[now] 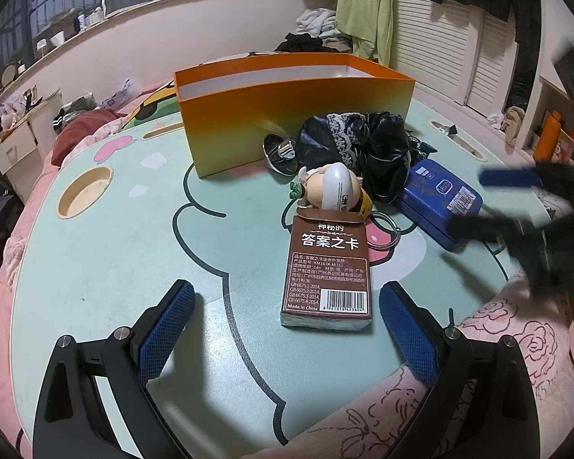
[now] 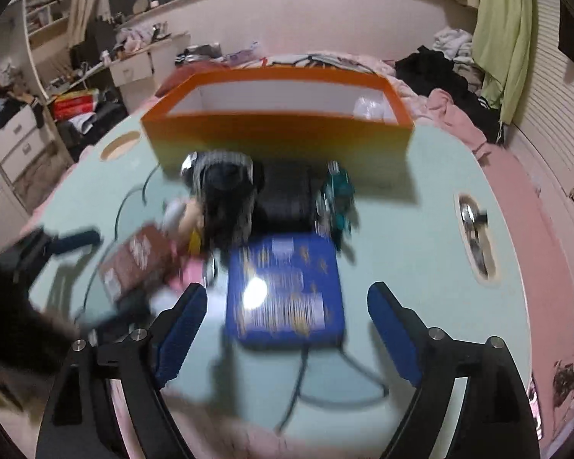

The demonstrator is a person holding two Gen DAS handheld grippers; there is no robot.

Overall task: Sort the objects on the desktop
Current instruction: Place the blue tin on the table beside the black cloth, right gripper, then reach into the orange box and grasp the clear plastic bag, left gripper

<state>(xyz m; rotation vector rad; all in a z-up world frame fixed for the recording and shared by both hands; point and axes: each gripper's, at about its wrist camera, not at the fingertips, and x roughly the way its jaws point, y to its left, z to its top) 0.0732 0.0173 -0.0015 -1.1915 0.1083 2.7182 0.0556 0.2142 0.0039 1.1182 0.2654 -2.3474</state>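
A brown card box lies on the green table, just ahead of my open, empty left gripper. Behind it are a small figurine keychain, a black pouch with lace and a blue box. An open orange box stands at the back. In the blurred right wrist view, my open, empty right gripper is just in front of the blue box; the brown card box is to its left and the orange box behind.
A small teal object sits by the pouch. The table has round and oval cut-outs. Pink bedding surrounds the table. The right gripper shows blurred at the right.
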